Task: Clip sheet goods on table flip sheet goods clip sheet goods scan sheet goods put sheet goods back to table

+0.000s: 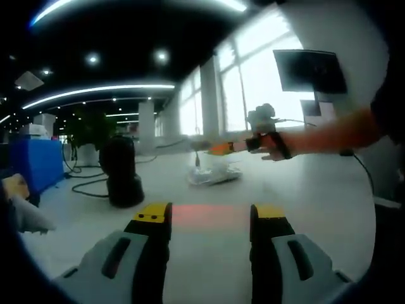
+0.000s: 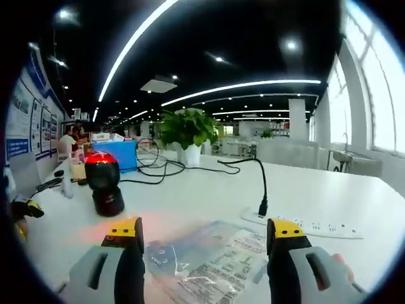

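The sheet goods, a clear plastic pack with printing, lie flat on the white table between and just ahead of my right gripper, whose jaws stand wide apart and open above it. In the left gripper view the same pack sits mid-table, with the right gripper reaching over it from the right on a person's orange-sleeved arm. My left gripper hovers open over bare table, a red glow between its jaws. The black scanner with a red-lit top stands to the left of the pack.
The scanner stands left of the pack. A white power strip with a black cable lies right of it. A blue box, a potted plant and loose cables sit at the back. A monitor hangs at the right.
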`<action>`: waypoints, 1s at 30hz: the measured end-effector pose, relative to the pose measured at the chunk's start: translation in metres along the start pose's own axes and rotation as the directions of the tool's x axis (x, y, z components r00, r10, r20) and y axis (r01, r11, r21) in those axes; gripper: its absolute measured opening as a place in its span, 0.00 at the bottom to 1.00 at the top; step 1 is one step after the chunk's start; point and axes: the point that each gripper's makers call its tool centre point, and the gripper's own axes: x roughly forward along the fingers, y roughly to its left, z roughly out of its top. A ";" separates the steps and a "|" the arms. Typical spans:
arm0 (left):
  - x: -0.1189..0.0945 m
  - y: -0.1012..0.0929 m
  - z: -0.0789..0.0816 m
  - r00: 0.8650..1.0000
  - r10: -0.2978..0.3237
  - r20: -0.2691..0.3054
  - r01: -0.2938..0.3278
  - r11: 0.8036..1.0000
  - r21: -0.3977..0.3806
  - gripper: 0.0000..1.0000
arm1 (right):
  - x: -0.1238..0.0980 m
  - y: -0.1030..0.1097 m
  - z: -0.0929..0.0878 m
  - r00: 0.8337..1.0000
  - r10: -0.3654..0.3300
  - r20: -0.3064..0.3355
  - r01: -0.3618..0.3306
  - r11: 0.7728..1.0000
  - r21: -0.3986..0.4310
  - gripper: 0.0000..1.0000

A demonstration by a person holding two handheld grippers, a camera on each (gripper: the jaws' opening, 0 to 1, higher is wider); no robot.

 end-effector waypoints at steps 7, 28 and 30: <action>-0.001 0.002 0.002 1.000 -0.004 0.007 0.004 0.999 -0.045 0.42 | -0.051 0.012 0.025 0.998 0.010 0.063 -0.010 1.000 0.010 0.72; -0.002 0.008 0.004 1.000 0.025 0.011 -0.024 0.995 -0.098 0.42 | -0.160 0.015 0.041 0.985 -0.049 0.165 0.046 0.999 0.022 0.67; -0.003 0.008 0.005 1.000 0.020 0.017 -0.018 0.994 -0.109 0.42 | -0.172 0.015 0.039 0.984 -0.062 0.169 0.062 0.998 0.006 0.66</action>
